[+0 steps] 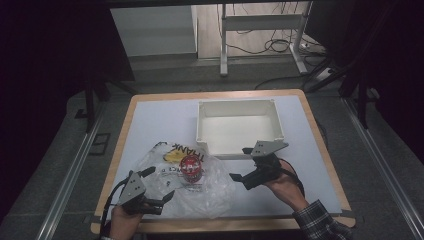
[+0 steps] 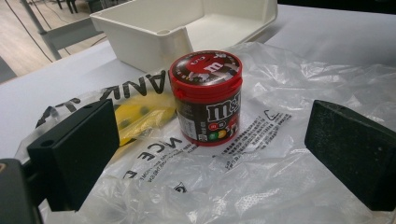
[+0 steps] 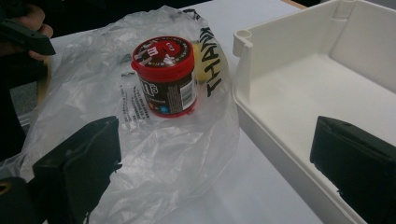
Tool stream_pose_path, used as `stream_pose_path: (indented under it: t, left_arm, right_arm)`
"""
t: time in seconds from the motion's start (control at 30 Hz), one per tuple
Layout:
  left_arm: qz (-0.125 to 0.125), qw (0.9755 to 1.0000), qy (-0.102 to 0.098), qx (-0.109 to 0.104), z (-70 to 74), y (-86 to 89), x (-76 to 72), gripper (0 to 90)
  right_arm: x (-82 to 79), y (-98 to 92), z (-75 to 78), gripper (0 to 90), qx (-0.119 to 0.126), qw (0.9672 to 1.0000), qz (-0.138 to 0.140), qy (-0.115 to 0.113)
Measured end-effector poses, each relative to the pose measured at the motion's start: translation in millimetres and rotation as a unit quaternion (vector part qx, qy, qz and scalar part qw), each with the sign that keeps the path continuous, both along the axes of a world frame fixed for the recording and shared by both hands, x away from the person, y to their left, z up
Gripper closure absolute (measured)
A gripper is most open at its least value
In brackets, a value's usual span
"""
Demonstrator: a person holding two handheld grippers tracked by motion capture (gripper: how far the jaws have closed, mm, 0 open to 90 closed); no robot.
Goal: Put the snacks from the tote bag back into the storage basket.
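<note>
Candy jar [image 1: 190, 168], red lid, upright on the crumpled plastic bag [image 1: 210, 192] at table [image 1: 150, 120] centre-front. Left tongs [image 1: 161, 184] at the jar's 7 o'clock, hand [image 1: 122, 222] low at the table's near edge, forearm coming from 6 o'clock, jaws spread wide and empty, pointed toward 1 o'clock at the jar; both jaws over the bag. Right tongs [image 1: 241, 164] at the jar's 3 o'clock, held by the right hand [image 1: 285, 186], plaid sleeve [image 1: 320, 222] behind, jaws wide apart, nothing gripped, aimed toward 9–10 o'clock. White bin [image 1: 240, 127] at the jar's 1 o'clock, just beside the bag; far right jaw sits over its near corner.
</note>
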State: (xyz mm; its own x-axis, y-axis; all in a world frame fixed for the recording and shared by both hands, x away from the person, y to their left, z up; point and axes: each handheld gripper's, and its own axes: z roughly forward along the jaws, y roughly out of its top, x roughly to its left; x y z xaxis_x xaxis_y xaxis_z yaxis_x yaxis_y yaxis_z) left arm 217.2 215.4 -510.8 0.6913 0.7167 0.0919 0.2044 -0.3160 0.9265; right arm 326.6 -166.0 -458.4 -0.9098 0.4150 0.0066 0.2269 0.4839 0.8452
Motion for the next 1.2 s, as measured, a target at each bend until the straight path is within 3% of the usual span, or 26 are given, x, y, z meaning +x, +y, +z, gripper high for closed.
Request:
stream_pose_path:
  t: [1.2]
  left_arm:
    - [0.001,0.9999,-0.003,-0.01,0.9,1.7,-0.8,2.9]
  right_arm:
    - [14.4,43.2,-9.9,2.3,-0.041,0.9979,0.037,0.033]
